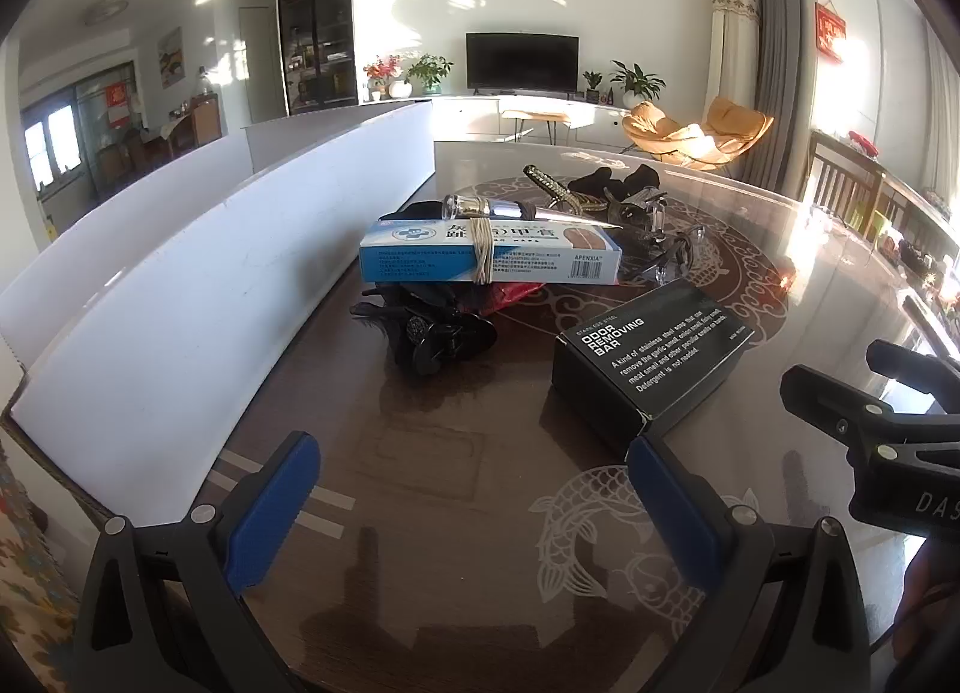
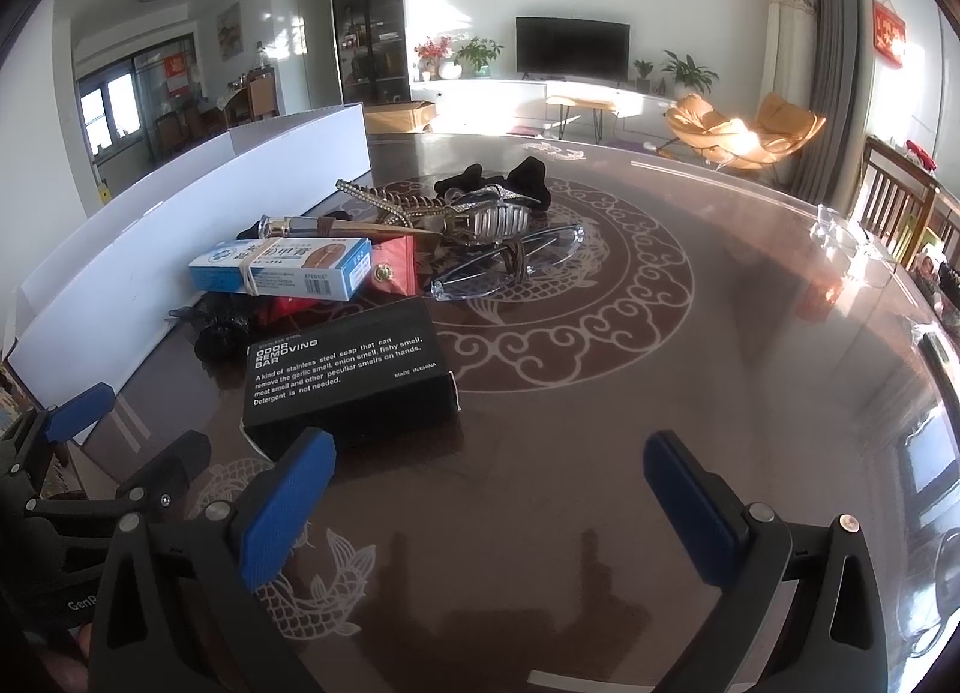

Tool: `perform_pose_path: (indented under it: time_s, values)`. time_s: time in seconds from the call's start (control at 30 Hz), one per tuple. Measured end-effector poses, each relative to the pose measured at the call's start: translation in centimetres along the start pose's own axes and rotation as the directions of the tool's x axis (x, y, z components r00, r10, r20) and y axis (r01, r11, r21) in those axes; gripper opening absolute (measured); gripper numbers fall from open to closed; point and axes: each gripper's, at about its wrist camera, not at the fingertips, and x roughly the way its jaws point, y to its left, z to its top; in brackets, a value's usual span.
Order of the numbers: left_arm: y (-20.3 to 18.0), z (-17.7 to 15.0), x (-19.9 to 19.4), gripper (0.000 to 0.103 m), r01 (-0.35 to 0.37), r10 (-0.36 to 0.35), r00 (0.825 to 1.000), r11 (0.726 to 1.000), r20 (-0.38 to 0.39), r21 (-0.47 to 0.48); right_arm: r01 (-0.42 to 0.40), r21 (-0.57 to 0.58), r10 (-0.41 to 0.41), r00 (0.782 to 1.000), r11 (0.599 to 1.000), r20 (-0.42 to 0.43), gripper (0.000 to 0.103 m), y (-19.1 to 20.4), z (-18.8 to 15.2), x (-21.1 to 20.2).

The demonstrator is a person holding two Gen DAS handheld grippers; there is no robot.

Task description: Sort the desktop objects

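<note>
1. Left gripper (image 1: pixel 468 507): jaws wide apart, nothing between them, above the brown patterned table (image 1: pixel 480 573).
2. Black "Odor Removing Bar" box (image 1: pixel 651 360): just beyond the right blue pad (image 1: pixel 672 507).
3. Blue-and-white medicine box (image 1: pixel 489 261), string-tied, rests atop black clutter.
4. White partition board (image 1: pixel 198 285) stands at left.

Black box (image 2: pixel 351 372), blue-white carton (image 1: pixel 489 258), brown fish-patterned table (image 2: pixel 600 369).
</note>
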Motion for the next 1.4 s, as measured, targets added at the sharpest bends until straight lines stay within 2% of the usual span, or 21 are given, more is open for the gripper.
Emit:
perform_pose_path:
  time_s: [1.13, 1.4]
  values:
    - [0.0, -0.3, 0.5, 0.103, -0.002, 0.002, 1.0, 1.0, -0.021, 0.006, -0.003, -0.015, 0.003, 1.0, 1.0, -0.001, 0.103, 0.3, -0.1, -0.1]
    - [0.0, -0.4, 0.6, 0.103, 0.003, -0.003, 0.999, 1.0, -0.037, 0.012, -0.006, 0.024, 0.006, 1.0, 1.0, -0.026, 0.103, -0.8, -0.3, 0.6]
